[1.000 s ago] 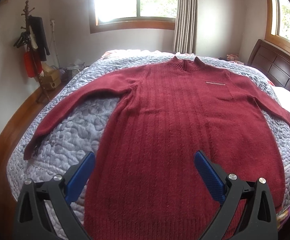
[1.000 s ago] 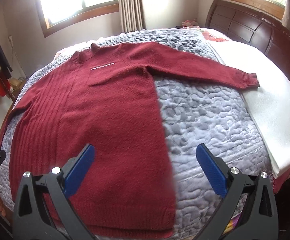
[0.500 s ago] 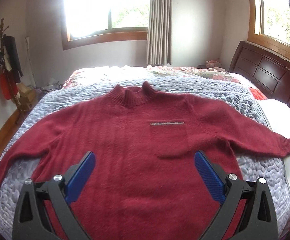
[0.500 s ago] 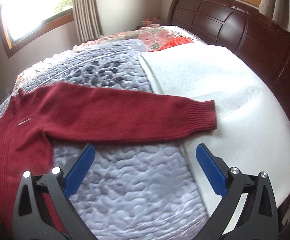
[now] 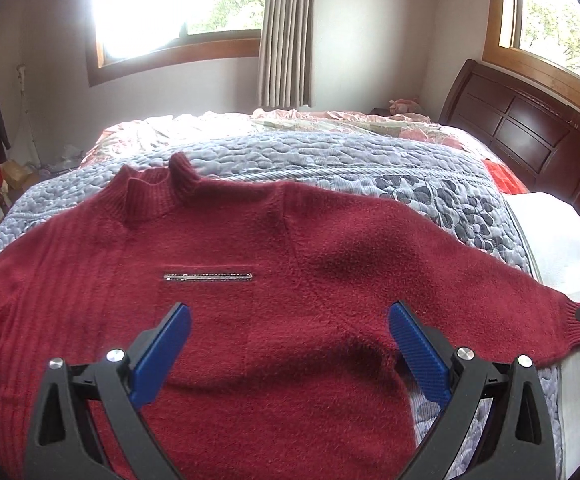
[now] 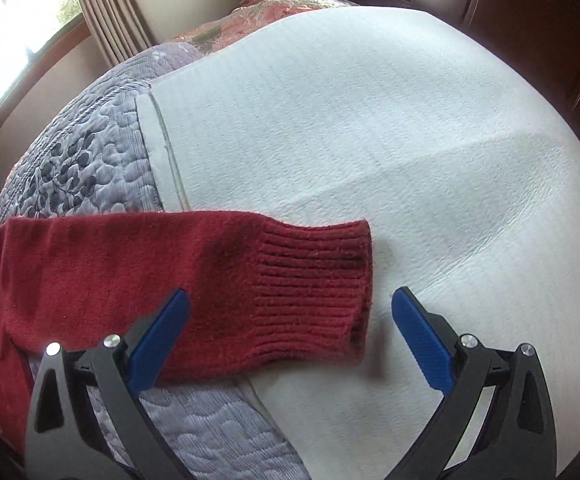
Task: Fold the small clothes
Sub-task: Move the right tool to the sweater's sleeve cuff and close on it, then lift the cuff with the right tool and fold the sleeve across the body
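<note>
Left tool (image 5: pixel 287 354) apart over sweater (image 5: pixel 249 300) | right tool (image 6: pixel 290 340) apart, straddling cuff (image 6: pixel 314 288)

The left gripper (image 5: pixel 287 354) (blue fingers (image 5: pixel 159 356) spread wide) hovers over a red sweater (image 5: pixel 273 264) lying flat.

Pale walls hold a wood-framed window (image 5: pixel 177 12) blazing with daylight, a beige curtain (image 5: pixel 285 32) beside it. A dark wooden headboard (image 5: pixel 530 140) backs the bed, spread with a grey quilt (image 5: pixel 330 160) and a white blanket (image 6: pixel 370 120).
</note>
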